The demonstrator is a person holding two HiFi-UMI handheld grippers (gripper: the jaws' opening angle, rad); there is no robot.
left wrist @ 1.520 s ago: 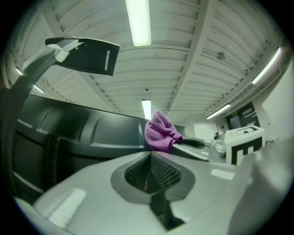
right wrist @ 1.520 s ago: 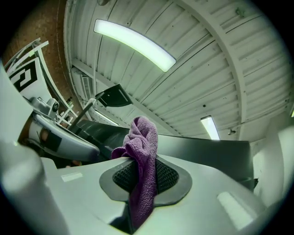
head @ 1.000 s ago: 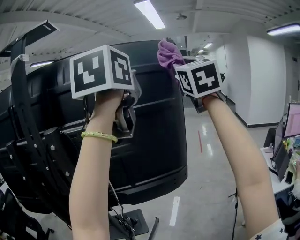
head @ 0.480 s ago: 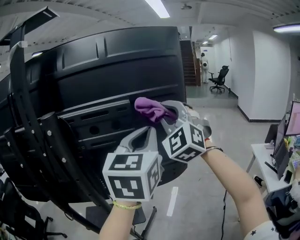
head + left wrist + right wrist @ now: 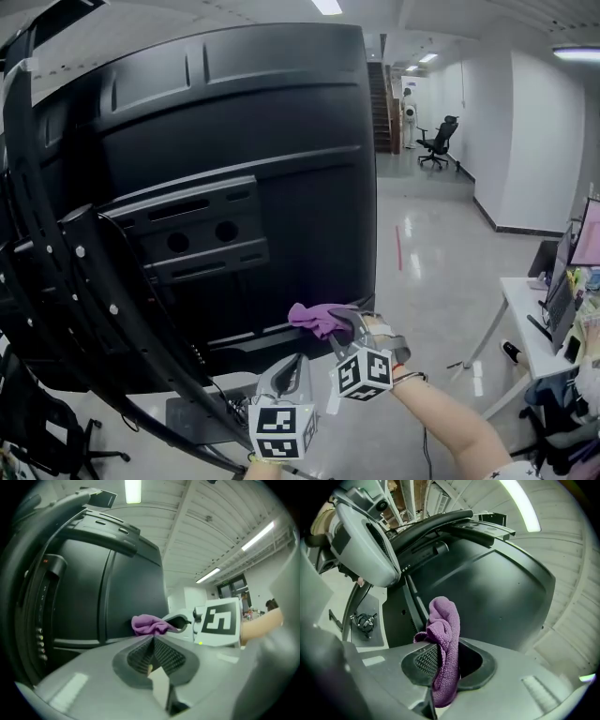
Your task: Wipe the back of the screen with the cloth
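Observation:
The screen's black back (image 5: 234,178) fills the left and middle of the head view, and it also looms ahead in the left gripper view (image 5: 93,592) and the right gripper view (image 5: 497,592). My right gripper (image 5: 339,324) is shut on a purple cloth (image 5: 317,319), which sits at the screen's lower right edge. The cloth (image 5: 444,634) stands bunched up between the right gripper's (image 5: 443,663) pads. My left gripper (image 5: 289,375) hangs just below and left of it, shut with nothing in it (image 5: 152,649). The cloth (image 5: 147,624) shows beyond its jaws.
A black curved stand arm (image 5: 66,244) with bolts carries the screen at left. Its base plate with cables (image 5: 202,412) lies on the floor. A desk (image 5: 530,305) with monitors stands at right. An office chair (image 5: 436,141) and a person (image 5: 410,117) are far down the hall.
Both grippers have come down from the screen's top edge to its lower right edge, the cloth travelling down the back. The head view has tilted lower.

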